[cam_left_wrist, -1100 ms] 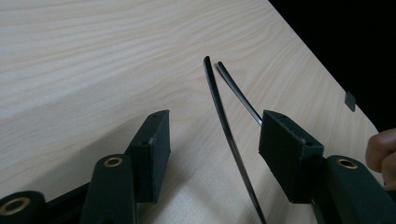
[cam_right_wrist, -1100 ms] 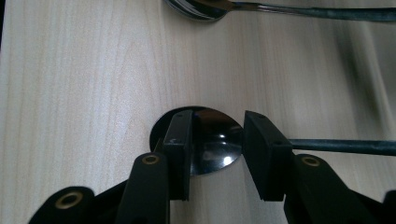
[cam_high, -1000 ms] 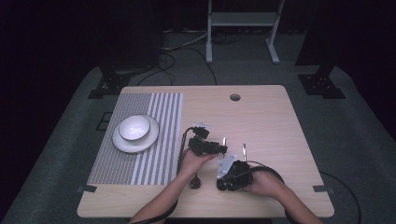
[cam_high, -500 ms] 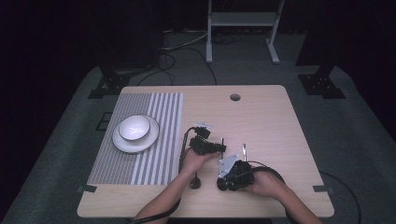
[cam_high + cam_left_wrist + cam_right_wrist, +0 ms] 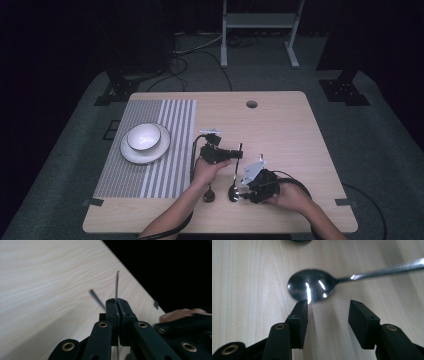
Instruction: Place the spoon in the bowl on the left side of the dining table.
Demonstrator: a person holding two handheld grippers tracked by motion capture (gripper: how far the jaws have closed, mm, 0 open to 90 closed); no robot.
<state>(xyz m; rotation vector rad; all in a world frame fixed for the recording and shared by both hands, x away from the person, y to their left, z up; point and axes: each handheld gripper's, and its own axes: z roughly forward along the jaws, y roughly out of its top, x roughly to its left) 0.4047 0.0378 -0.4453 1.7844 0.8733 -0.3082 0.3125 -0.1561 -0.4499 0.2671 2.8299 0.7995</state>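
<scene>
A metal spoon (image 5: 235, 172) lies across the wooden table (image 5: 285, 130), its bowl (image 5: 310, 287) toward the near edge. My left gripper (image 5: 238, 153) is shut on the thin handle (image 5: 116, 285), which stands up edge-on between the jaws (image 5: 116, 305). My right gripper (image 5: 243, 192) is open just right of the spoon's bowl. In the right gripper view its jaws (image 5: 328, 307) stand apart with the bowl right in front of them, the left fingertip (image 5: 300, 311) at the bowl's rim. A second spoon's bowl (image 5: 209, 196) rests just left of the first.
A white bowl (image 5: 143, 136) sits on a white plate (image 5: 131, 155) on the striped placemat (image 5: 170, 120) at the left. A round cable hole (image 5: 251, 104) is at the table's far side. Both grippers' cables trail near the hands.
The right gripper has shifted slightly to the right, away from the spoon's bowl. The left gripper has stayed shut on the handle and hardly moved.
</scene>
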